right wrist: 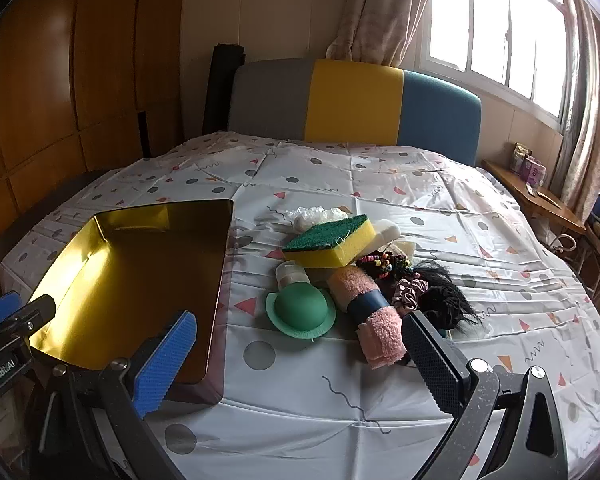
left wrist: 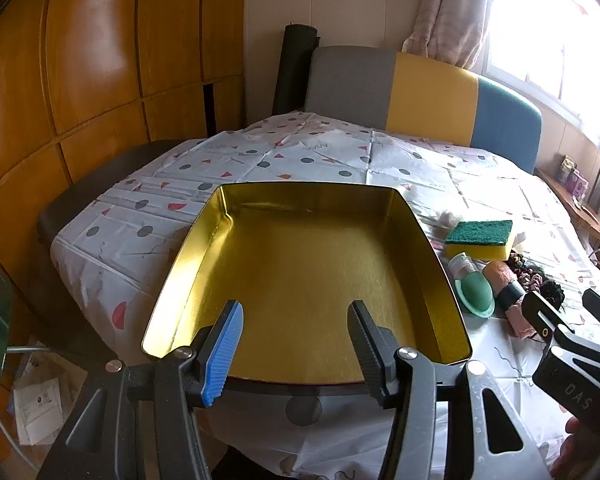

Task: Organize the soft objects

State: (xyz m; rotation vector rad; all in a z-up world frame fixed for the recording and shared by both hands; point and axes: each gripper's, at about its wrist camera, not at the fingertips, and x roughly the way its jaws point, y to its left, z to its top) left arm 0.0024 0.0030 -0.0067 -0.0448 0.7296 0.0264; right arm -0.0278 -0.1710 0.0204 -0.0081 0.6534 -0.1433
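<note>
An empty golden tin tray lies on the patterned tablecloth. My left gripper hovers over the tray's near edge, jaws apart with nothing between them. To the tray's right lies a heap of soft things: a yellow sponge with a green scouring top, a green dome-shaped silicone piece, a pink rolled towel with a dark band, scrunchies and beaded hair ties, and a black tuft of hair. My right gripper is wide open just short of the heap, holding nothing.
A small clear jar, crumpled clear plastic and a white block sit in the same heap. A grey, yellow and blue chair back stands behind the table. Wooden cabinets are on the left, a window and side shelf on the right.
</note>
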